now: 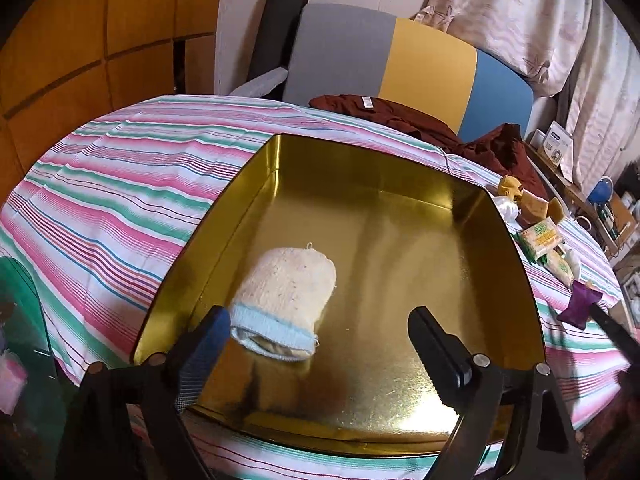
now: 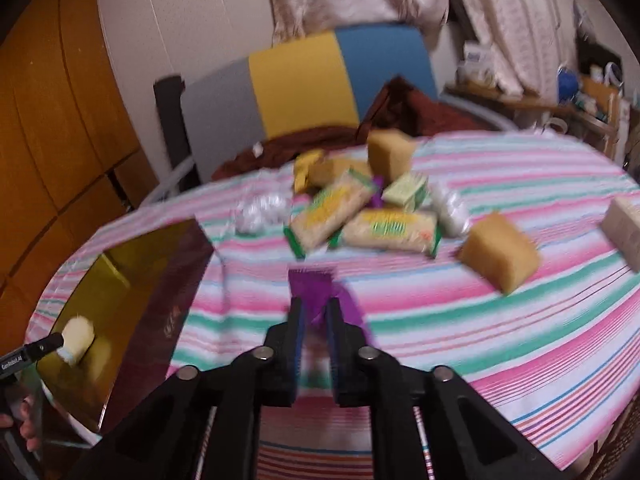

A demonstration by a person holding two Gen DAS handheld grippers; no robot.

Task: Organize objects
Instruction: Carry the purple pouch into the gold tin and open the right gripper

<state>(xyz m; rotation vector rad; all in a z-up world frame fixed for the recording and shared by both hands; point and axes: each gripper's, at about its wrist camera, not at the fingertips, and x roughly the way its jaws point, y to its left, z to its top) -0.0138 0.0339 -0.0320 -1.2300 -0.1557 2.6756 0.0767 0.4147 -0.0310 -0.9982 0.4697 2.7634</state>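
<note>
your left hand-held gripper (image 1: 318,330) hangs over the near edge of the gold tin (image 1: 400,208) with its jaws wide apart and nothing between them. the rolled sock (image 1: 286,292) lies on the tin's floor by the left wall, its pale blue cuff just beside your left fingertip (image 1: 218,320); whether they touch cannot be told. your right hand-held gripper (image 2: 316,312) is clamped on the purple packet (image 2: 312,286), which sticks out ahead of the fingers above the striped cloth (image 2: 500,320) on the surface. that view is blurred. the tin sits to its left, with the sock in the near corner and the tip of your left gripper beside it. beyond the purple packet lies a heap: two green-edged noodle packs (image 2: 360,220), a small green-and-white box (image 2: 406,190), white crinkled bags (image 2: 262,210) and yellow sponges (image 2: 390,152). one more sponge (image 2: 500,254) lies apart on the right, and a pale box (image 2: 626,226) sits at the far right edge. a dark red garment (image 1: 404,118) is bunched at the back of the surface, in front of a grey, yellow and blue board (image 1: 404,66).
</note>
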